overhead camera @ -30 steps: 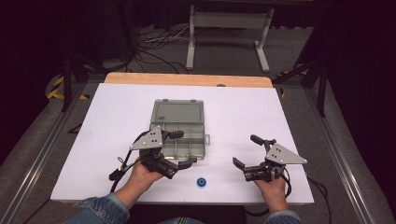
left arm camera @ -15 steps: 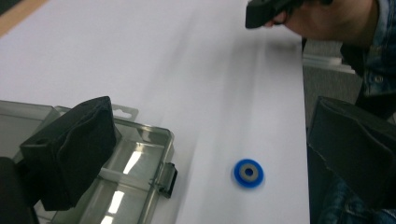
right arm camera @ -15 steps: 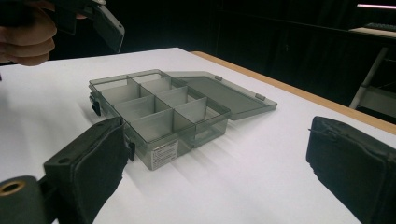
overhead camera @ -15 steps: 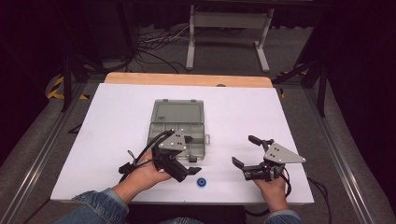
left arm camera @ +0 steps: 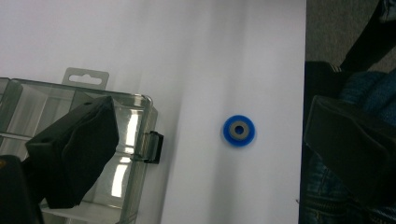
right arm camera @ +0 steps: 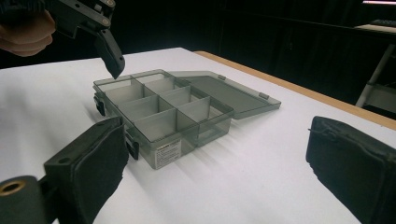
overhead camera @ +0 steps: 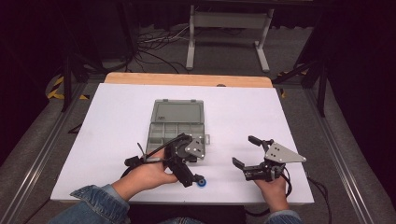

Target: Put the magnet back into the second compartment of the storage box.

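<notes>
— What is seen on the white table (overhead camera: 112,121)?

— A grey transparent compartment box (overhead camera: 177,126) is placed near the middle, with its lid (overhead camera: 179,111) laid open flat toward the far side. In the right gripper view the dividers are seen, and all compartments that can be seen are empty. A small label is stuck on the wall of the box facing that camera.

— And where is the small blue thing found?

— A blue ring with a grey centre (overhead camera: 201,183) is lying flat on the table near the front edge, just apart from the latch side of the box. In the left gripper view it (left arm camera: 238,130) is seen between the two jaws, on the bare white surface.

— How is the left gripper (overhead camera: 189,172) held?

— It is pointed downward over the ring, beside the front corner of the box. Its jaws are spread wide and nothing is gripped between them. Whether the table is touched by them cannot be told.

— And the right gripper (overhead camera: 246,150)?

— It is held well to the right of the box, low over the table, and aimed at the box. The jaws are also wide apart, and nothing is held.
</notes>
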### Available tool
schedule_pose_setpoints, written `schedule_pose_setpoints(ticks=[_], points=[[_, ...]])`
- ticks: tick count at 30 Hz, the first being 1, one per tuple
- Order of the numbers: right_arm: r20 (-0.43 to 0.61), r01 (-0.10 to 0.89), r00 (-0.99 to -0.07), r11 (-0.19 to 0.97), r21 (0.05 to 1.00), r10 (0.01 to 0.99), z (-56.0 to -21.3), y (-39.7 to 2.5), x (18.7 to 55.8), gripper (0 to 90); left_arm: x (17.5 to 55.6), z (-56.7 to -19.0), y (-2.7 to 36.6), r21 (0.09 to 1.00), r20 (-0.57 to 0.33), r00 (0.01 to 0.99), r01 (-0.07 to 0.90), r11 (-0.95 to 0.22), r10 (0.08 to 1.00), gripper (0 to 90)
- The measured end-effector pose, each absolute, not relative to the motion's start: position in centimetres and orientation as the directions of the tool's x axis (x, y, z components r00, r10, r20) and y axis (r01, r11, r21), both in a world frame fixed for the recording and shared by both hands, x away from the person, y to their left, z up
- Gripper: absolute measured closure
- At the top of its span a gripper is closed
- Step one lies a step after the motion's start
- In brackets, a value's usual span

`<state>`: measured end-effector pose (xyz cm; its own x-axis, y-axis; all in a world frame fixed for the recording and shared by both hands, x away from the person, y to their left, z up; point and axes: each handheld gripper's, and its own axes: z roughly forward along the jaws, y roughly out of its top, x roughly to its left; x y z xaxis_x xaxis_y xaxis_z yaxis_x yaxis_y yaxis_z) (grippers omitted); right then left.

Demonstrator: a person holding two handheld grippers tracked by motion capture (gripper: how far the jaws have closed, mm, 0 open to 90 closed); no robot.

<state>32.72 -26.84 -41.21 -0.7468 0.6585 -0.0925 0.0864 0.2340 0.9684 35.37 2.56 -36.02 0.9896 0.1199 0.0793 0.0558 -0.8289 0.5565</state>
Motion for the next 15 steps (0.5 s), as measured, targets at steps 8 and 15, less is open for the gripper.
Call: schedule_pose_setpoints(ticks=[8,15], points=[[-0.087,0.087,-0.755,0.230,0.969,0.650,-41.3,-26.9,32.8,5.9,35.7,-36.2,1.9,0.485,0.056,0.993,0.063,-0.872,0.103,2.4],[-0.083,0.089,-0.758,0.228,0.969,0.648,-41.2,-26.8,32.8,5.9,35.9,-36.2,1.4,0.435,0.040,0.995,0.065,-0.898,0.091,2.8]])
